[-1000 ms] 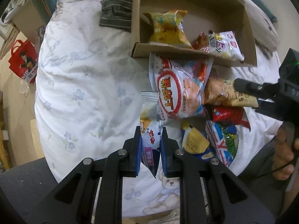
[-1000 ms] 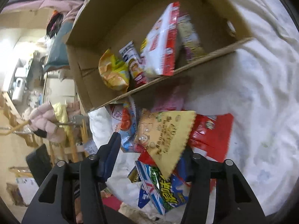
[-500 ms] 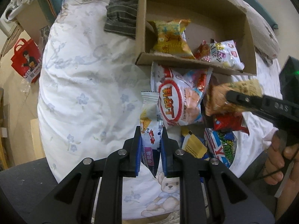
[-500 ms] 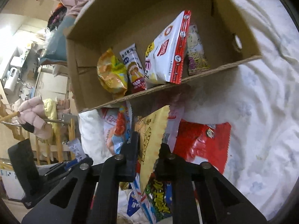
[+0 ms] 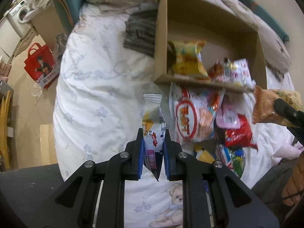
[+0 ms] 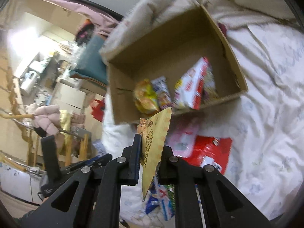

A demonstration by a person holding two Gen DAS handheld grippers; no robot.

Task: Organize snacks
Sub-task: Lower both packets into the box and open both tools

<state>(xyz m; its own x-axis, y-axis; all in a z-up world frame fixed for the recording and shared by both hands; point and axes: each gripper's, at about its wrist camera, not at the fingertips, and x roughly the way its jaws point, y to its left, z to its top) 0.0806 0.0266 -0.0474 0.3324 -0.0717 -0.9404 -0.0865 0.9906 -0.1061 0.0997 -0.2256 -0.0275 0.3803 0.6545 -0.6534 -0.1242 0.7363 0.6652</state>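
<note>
Snack packets lie heaped on the white floral quilt (image 5: 98, 87) just below my view. My left gripper (image 5: 153, 148) pinches a slim white wafer packet (image 5: 153, 125); my right gripper (image 6: 150, 152) clamps a tan zigzag-edged packet (image 6: 153, 133) above a red packet (image 6: 210, 152). Beyond the heap, a cardboard box (image 6: 171, 43) holds a yellow chip bag (image 6: 145, 96) and a red-and-white packet (image 6: 191, 87).

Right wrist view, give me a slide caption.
Right gripper shut on tan snack packet, cardboard box ahead.

One cardboard box (image 5: 209, 24), two claws (image 5: 153, 142)
</note>
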